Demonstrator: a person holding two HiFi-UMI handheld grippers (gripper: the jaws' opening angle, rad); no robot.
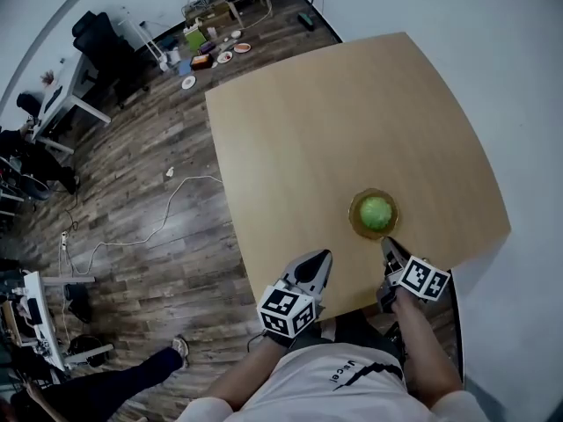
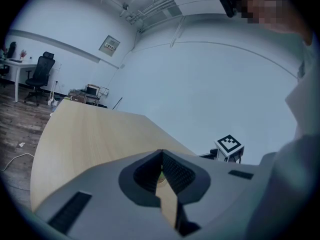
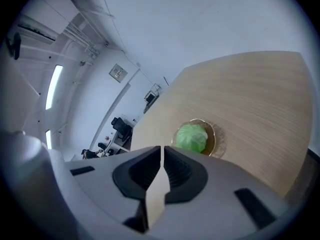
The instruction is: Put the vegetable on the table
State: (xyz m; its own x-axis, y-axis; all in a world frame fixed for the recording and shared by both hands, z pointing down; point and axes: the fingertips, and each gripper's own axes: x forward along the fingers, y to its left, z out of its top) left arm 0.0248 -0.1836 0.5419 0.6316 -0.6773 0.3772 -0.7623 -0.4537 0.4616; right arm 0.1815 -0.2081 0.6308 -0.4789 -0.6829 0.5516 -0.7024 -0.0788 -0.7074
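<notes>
**No readable text in any view**

Marker cube point(image 1: 286, 311) on left gripper point(image 1: 315, 260) and marker cube point(image 1: 425, 278) on right gripper point(image 1: 388, 246), both at the near edge of the table point(image 1: 352, 104): black-and-white square patterns only, no letters or numbers; short dark print on white shirt point(image 1: 339, 372), just off the table's near edge: too small to read; framed wall sign point(image 2: 110, 45) beyond the table's far end: too small and blurred to read

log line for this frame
cabbage: in bowl on table, not grasped | left gripper: jaws shut, empty | right gripper: jaws shut, empty, beside bowl
</notes>
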